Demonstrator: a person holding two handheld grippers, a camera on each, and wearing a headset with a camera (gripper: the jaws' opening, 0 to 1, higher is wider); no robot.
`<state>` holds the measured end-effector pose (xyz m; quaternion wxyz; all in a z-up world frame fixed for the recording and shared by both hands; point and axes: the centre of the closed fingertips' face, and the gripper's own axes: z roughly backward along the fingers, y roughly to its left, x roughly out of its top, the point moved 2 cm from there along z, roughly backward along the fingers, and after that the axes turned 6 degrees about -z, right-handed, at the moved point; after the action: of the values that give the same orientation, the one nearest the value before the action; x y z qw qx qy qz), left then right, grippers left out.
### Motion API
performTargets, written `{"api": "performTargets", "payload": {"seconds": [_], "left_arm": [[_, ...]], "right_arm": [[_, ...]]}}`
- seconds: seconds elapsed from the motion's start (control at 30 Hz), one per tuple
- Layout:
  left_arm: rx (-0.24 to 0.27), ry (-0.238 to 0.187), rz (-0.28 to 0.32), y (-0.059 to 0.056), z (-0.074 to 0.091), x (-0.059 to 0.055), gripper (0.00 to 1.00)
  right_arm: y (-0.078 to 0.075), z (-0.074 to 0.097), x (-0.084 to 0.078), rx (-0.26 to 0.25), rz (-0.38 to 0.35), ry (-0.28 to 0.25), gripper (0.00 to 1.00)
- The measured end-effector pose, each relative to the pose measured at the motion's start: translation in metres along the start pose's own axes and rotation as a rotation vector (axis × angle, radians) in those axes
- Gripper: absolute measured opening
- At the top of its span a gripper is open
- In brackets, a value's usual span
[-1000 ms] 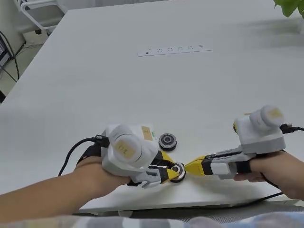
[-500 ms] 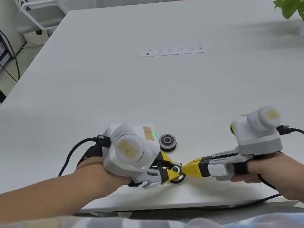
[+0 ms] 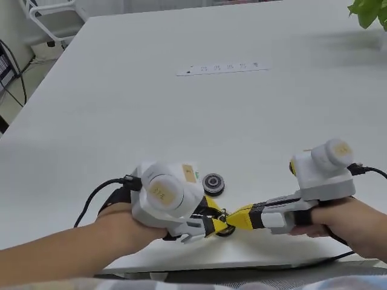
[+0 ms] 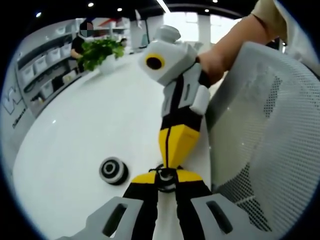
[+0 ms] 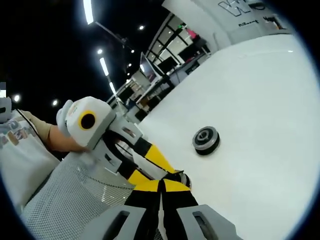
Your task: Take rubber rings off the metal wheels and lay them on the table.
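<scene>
My left gripper (image 3: 215, 225) (image 4: 168, 177) is shut on a small metal wheel (image 3: 224, 229) (image 4: 167, 181) near the table's front edge. The wheel carries a black rubber ring. My right gripper (image 3: 230, 219) (image 5: 161, 184) comes in from the right, jaws pressed together, its yellow tips pinching the ring at the wheel's rim (image 5: 181, 178). In the left gripper view the right gripper (image 4: 175, 147) points straight down onto the wheel. A second wheel (image 3: 213, 182) (image 4: 113, 170) (image 5: 206, 139) with its black ring lies flat on the white table (image 3: 181, 115), just behind the grippers.
A white power strip (image 3: 222, 69) lies far back at the table's middle. Green plant leaves (image 3: 366, 11) hang over the far right corner. A mesh chair back (image 4: 260, 140) stands close at the table's front edge.
The right gripper has slid a little left, closing onto the wheel held in the left gripper. The second wheel has stayed put.
</scene>
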<state>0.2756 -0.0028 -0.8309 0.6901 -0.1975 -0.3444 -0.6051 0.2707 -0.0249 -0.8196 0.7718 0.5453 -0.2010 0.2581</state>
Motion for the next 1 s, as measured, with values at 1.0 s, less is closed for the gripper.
{"api": "performTargets", "payload": {"seconds": [1.0], "left_arm": [[-0.054,-0.019,0.002,-0.0039,0.0091,0.0039,0.22]], "right_arm": [[-0.0056,0.0074,0.0013,-0.037,0.044,-0.024,0.0]]}}
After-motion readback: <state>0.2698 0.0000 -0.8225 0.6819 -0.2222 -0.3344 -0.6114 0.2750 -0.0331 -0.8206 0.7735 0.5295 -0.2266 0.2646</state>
